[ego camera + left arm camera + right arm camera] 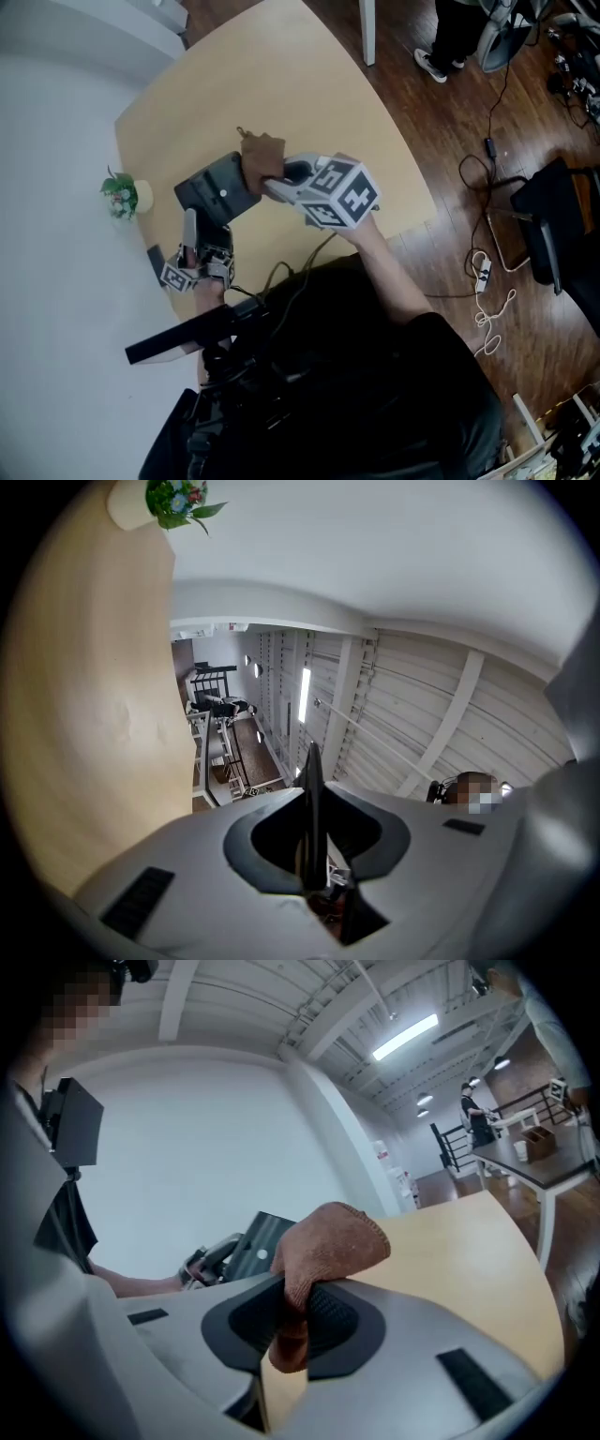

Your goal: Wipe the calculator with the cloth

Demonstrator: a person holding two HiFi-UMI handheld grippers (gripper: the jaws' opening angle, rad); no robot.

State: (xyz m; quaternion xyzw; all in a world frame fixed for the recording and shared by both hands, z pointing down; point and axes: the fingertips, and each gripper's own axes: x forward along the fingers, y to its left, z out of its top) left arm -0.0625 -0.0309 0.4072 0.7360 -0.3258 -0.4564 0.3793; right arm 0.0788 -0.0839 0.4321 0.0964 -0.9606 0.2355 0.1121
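Observation:
The dark calculator (217, 190) is held by its near end in my left gripper (204, 230), over the tan table (309, 84). In the left gripper view it shows edge-on as a thin dark blade (311, 789) pinched between the jaws of the left gripper (312, 855). My right gripper (274, 185) is shut on a bunched brown cloth (262, 155), which lies against the calculator's right end. In the right gripper view the cloth (330, 1241) bulges out of the right gripper (295, 1321), with the calculator (255, 1246) just behind it to the left.
A small potted plant (122, 195) stands at the table's left edge by the white wall, and shows too in the left gripper view (178, 499). Right of the table is wooden floor with cables (483, 272) and a black chair (553, 216). A person's legs (448, 37) stand far off.

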